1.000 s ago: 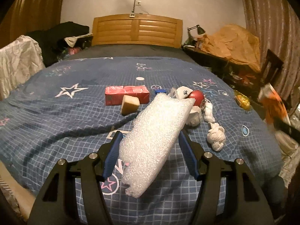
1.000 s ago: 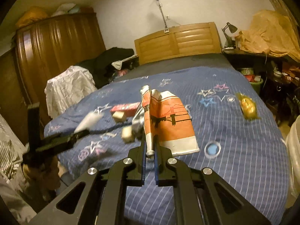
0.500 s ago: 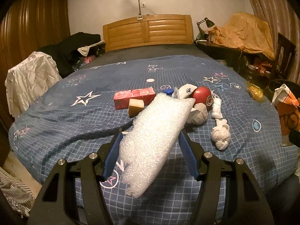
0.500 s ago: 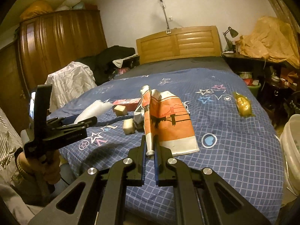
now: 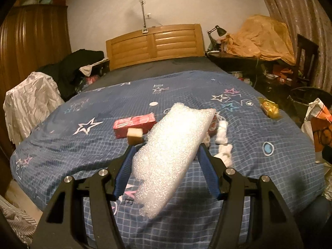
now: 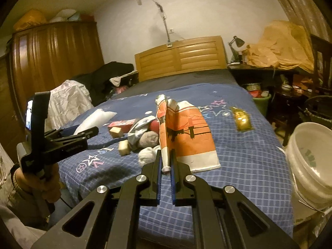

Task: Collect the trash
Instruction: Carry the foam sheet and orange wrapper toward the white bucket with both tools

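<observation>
My left gripper (image 5: 166,153) is shut on a white bubble-wrap pouch (image 5: 172,151), held up above the blue bed cover (image 5: 83,157); the same gripper (image 6: 83,133) shows at the left of the right wrist view, in a person's hand. My right gripper (image 6: 166,157) is shut on the folded edge of an orange-and-white paper bag (image 6: 186,137), also lifted off the bed. On the bed lie a red carton (image 5: 134,125), a tan sponge block (image 5: 135,136), white crumpled tissues (image 5: 223,141), a red ball (image 6: 154,125) and a yellow wrapper (image 5: 269,109).
A white bucket (image 6: 311,157) stands on the floor at the bed's right side. A dark desk with an orange sheet (image 5: 261,39) and a chair are behind it. Clothes (image 5: 31,101) hang at the bed's left; a wooden headboard (image 5: 155,43) stands at the far end.
Both grippers have pulled back from the bed with their loads, so the bed and its litter look further away. The white bucket has come into the right wrist view.
</observation>
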### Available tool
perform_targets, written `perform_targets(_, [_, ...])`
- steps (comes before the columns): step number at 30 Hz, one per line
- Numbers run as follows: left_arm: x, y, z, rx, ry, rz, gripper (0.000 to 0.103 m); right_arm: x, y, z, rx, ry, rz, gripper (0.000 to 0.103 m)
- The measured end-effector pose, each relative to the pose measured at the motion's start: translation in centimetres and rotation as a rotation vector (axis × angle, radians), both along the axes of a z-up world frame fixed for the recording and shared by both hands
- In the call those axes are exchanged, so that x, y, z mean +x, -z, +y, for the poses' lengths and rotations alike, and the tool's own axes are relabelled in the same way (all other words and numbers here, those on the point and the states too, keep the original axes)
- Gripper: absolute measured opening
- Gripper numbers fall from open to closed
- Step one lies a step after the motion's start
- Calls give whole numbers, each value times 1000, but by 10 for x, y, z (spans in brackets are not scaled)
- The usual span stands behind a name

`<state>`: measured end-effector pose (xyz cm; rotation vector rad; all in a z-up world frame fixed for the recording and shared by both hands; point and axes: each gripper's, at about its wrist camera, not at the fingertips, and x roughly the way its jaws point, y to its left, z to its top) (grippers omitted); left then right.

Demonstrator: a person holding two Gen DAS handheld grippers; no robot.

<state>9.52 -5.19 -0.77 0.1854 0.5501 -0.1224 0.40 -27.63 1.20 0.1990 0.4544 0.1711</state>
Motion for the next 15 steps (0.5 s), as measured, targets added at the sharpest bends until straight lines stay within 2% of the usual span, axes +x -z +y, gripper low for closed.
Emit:
perform_targets(8, [-6, -7, -34, 27, 52, -22, 59, -21, -5, -30, 6, 87, -39, 8])
perform_targets(15, [-6, -20, -94, 35, 160, -53, 59, -55, -20, -91, -11, 255, -100, 8])
